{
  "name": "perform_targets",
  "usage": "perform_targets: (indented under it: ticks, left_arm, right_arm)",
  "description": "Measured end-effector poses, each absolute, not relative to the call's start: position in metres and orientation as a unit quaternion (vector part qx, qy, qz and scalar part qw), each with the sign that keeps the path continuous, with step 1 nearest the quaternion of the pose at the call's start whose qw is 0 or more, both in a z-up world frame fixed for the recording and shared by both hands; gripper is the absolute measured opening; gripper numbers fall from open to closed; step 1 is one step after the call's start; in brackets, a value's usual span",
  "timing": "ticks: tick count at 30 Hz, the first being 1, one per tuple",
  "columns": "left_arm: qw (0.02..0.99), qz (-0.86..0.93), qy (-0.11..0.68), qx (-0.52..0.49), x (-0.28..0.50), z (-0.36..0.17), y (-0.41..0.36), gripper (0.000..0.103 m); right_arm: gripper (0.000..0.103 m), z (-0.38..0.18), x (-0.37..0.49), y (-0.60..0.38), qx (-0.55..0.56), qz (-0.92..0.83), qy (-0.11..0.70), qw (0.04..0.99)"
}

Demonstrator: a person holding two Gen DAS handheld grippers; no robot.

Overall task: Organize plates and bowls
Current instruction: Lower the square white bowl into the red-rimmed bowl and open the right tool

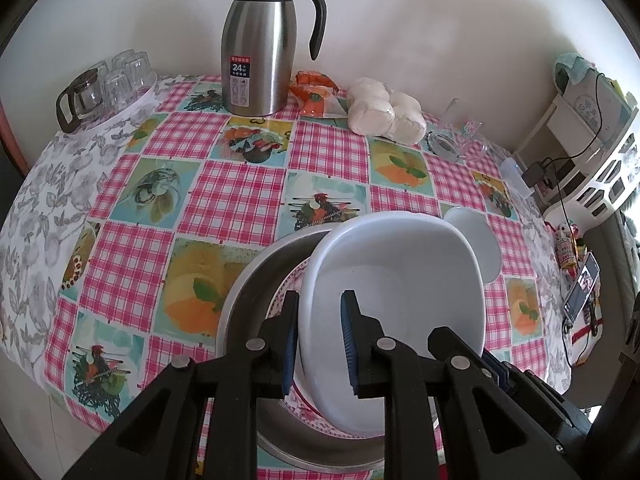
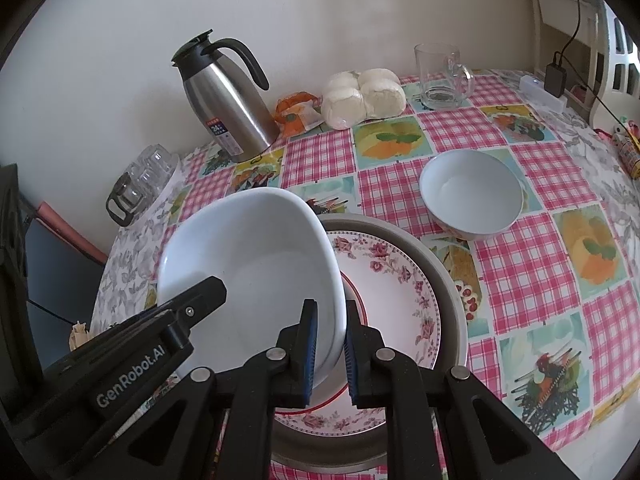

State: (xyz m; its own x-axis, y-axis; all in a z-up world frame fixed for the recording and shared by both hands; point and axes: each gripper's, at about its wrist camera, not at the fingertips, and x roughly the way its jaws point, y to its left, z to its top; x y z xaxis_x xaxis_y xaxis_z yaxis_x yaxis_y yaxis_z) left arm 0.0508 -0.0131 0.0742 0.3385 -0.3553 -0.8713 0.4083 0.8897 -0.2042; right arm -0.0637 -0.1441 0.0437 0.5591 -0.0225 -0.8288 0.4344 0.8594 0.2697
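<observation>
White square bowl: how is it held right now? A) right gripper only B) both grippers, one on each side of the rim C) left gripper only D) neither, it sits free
B: the left gripper and the right gripper each pinch an opposite wall of the white square bowl, tilted above the floral plate.

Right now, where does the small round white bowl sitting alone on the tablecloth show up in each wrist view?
Left wrist view: small round white bowl sits right of centre, mostly hidden behind the big white bowl's far rim.
Right wrist view: the same bowl stands fully visible, upper right of centre, beyond the floral plate.
Shared landmark: the steel thermos jug by the wall.
</observation>
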Motion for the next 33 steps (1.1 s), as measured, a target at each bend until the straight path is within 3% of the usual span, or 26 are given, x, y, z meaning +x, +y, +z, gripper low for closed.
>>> perform_targets:
  ticks: [4, 33]
  left_arm:
    - [0.820, -0.232, 0.522, 0.033, 0.049, 0.076, -0.013, 0.027]
    - [0.811, -0.229, 0.537, 0.032, 0.052, 0.067, -0.016, 0.027]
  right_arm:
    - [0.016, 0.045, -0.063, -0.139, 0.219, -0.132, 0.452, 0.854]
    - [0.020, 0.031, -0.060, -0.147, 0.231, -0.141, 0.480, 0.834]
